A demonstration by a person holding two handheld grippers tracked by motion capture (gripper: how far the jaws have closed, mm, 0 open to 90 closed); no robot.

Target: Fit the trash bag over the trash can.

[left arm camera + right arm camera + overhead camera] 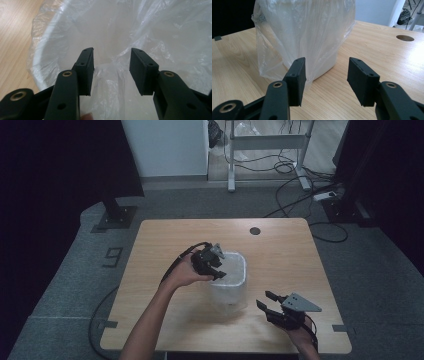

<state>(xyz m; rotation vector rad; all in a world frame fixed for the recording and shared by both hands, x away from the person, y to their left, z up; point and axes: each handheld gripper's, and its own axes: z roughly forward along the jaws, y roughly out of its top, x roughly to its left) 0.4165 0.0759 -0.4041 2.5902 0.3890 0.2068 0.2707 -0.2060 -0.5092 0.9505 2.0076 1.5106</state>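
A white bin (231, 282) lined with a clear plastic bag (239, 265) stands in the middle of the wooden table (165, 235). My left gripper (218, 265) hangs over the bin's left rim, open, its jaws pointing down into the bag's mouth (112, 35); a fold of bag film (110, 72) lies between the jaws without being pinched. My right gripper (265, 301) rests low at the front right, open, a short way from the bin. In the right gripper view the bag-wrapped bin (307, 32) stands just beyond the open jaws (325, 75).
A round cable hole (255, 230) sits near the table's far edge. Beyond the table stand a white desk frame (267, 142), floor cables (300, 205) and a black stand base (115, 215). Bare tabletop (387, 57) lies around the bin.
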